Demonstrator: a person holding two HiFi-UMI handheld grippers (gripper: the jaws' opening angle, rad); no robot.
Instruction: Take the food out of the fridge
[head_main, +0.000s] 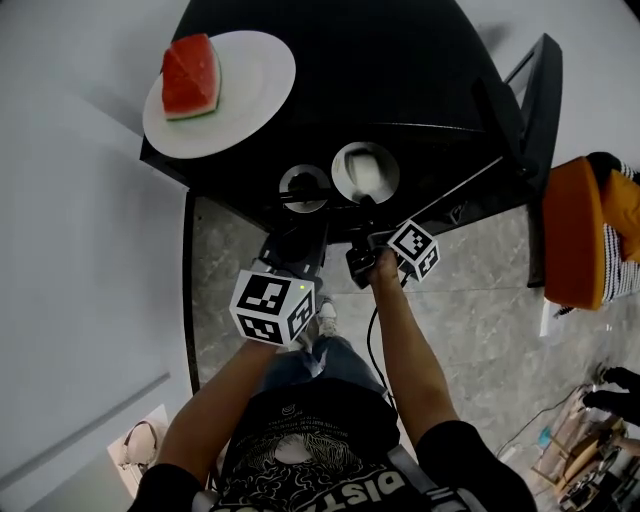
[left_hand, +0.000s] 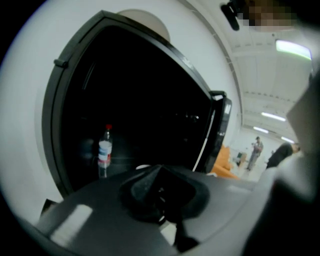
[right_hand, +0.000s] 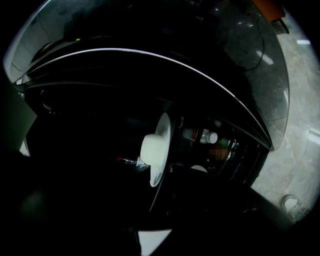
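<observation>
While right claw (head_main: 365, 215) gapes empty near plate (right_hand: 164, 125), left claw (left_hand: 160, 192) sits together.

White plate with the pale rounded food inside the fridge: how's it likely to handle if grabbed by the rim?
The white plate looks rigid and smooth: probably slippery, breakable if knocked. The pale rounded food lies loose on it, so it may roll off if the plate tilts.

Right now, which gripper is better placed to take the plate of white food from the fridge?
Right, probably. The right gripper points at the plate with the white food, centred in its view; the left gripper faces a bottle.
</observation>
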